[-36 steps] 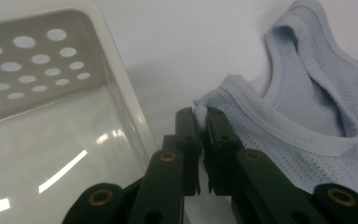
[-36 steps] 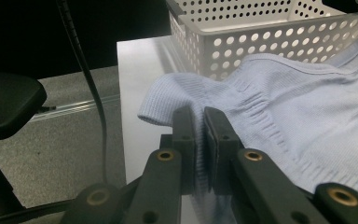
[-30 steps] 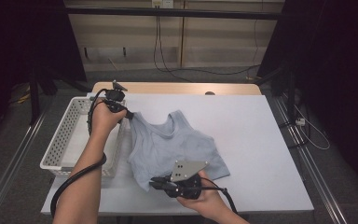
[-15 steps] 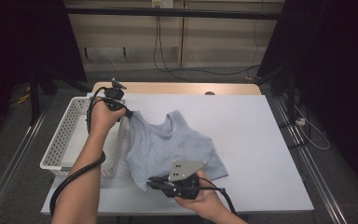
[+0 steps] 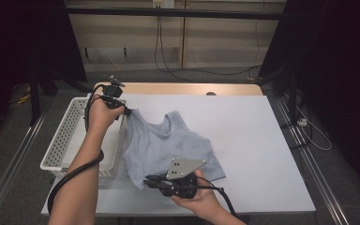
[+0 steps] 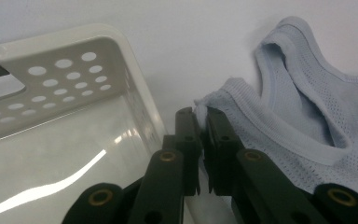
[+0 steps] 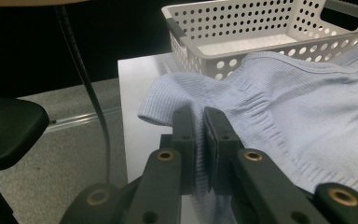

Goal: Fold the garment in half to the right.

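A pale blue sleeveless top [image 5: 168,145] lies spread on the white table [image 5: 243,140], its left side draped against the basket. My left gripper [image 5: 127,112] is shut on the top's left shoulder strap [image 6: 205,105], just beside the basket's rim. My right gripper [image 5: 149,183] is shut on the ribbed hem [image 7: 200,116] at the top's near left corner, close to the table's front edge. In the right gripper view the cloth [image 7: 307,121] stretches away from the jaws toward the basket. The armhole and neckline [image 6: 303,102] lie open in the left gripper view.
A white perforated plastic basket [image 5: 65,140] stands at the table's left edge, seen too as the basket [image 6: 74,74] and the basket [image 7: 242,28]. A black cable [image 7: 81,65] hangs past the table's left edge. The bare tabletop extends to the right of the top.
My right gripper has drawn the hem a little toward the table's front left. The left hand has barely moved at the basket's rim.
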Demonstrator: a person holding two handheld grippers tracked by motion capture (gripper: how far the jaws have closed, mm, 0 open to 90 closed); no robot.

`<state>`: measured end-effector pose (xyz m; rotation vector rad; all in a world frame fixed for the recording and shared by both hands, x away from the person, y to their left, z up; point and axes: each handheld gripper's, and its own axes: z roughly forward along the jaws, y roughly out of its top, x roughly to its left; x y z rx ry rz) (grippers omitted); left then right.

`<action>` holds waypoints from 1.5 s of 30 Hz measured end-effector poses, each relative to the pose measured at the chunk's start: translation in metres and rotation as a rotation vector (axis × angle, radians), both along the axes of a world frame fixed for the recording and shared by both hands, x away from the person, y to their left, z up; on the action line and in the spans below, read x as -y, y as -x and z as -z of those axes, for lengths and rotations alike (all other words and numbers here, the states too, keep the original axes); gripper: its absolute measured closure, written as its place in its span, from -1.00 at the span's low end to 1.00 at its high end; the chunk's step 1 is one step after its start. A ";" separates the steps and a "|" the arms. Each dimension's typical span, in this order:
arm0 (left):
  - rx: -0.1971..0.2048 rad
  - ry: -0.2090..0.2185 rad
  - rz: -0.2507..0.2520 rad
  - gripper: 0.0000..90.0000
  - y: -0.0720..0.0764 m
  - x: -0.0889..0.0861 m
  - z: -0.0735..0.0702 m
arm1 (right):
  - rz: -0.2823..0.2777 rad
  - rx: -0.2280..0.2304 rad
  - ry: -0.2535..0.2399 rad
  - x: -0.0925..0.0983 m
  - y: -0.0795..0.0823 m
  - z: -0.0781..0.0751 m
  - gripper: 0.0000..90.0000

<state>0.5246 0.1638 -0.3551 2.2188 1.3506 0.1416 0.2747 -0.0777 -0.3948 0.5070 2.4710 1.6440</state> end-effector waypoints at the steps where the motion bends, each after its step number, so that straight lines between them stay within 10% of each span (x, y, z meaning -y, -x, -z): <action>1: -0.004 -0.002 0.004 0.89 0.000 0.000 0.000 | 0.001 0.004 0.003 0.000 0.000 0.000 0.88; 45: -0.029 -0.008 -0.050 0.87 -0.002 0.007 0.003 | 0.098 -0.030 -0.077 0.045 0.000 -0.001 0.88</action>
